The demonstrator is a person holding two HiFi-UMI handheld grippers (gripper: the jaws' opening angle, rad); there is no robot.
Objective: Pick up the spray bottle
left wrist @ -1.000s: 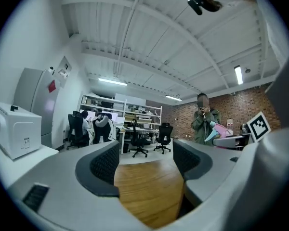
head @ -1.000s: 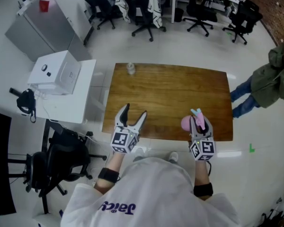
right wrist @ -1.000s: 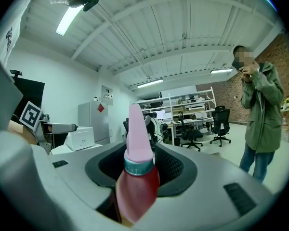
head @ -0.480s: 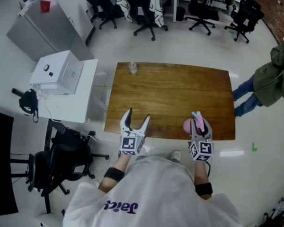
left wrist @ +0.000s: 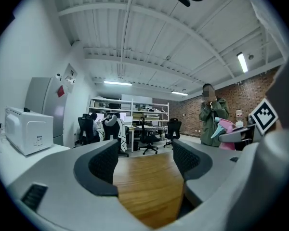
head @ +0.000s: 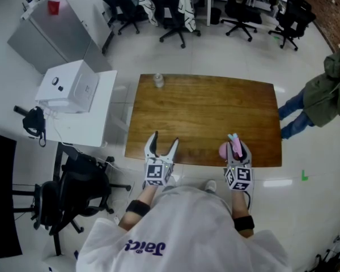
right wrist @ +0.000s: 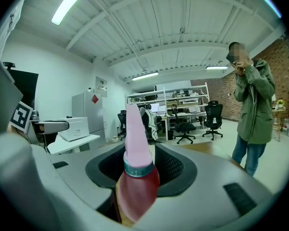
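A pink spray bottle [head: 224,149] with a teal nozzle sits between the jaws of my right gripper [head: 237,146], over the near right edge of the wooden table [head: 204,106]. In the right gripper view the bottle [right wrist: 136,179] fills the gap, its pink head pointing up, and the right gripper [right wrist: 139,163] is shut on its neck. My left gripper [head: 164,139] hovers over the table's near edge, left of the bottle, with its jaws spread. The left gripper [left wrist: 145,160] has only bare tabletop between its pads, and the bottle [left wrist: 226,129] shows off to its right.
A small clear bottle [head: 157,81] stands at the table's far left corner. A white cabinet with a white box [head: 68,86] is left of the table, and a black chair [head: 73,186] lies nearer. A person in a green jacket [head: 327,95] stands at the right. Office chairs [head: 173,16] line the back.
Both grippers have sunk and drawn back toward the table's near edge. The pink bottle has stayed in the right gripper's jaws.
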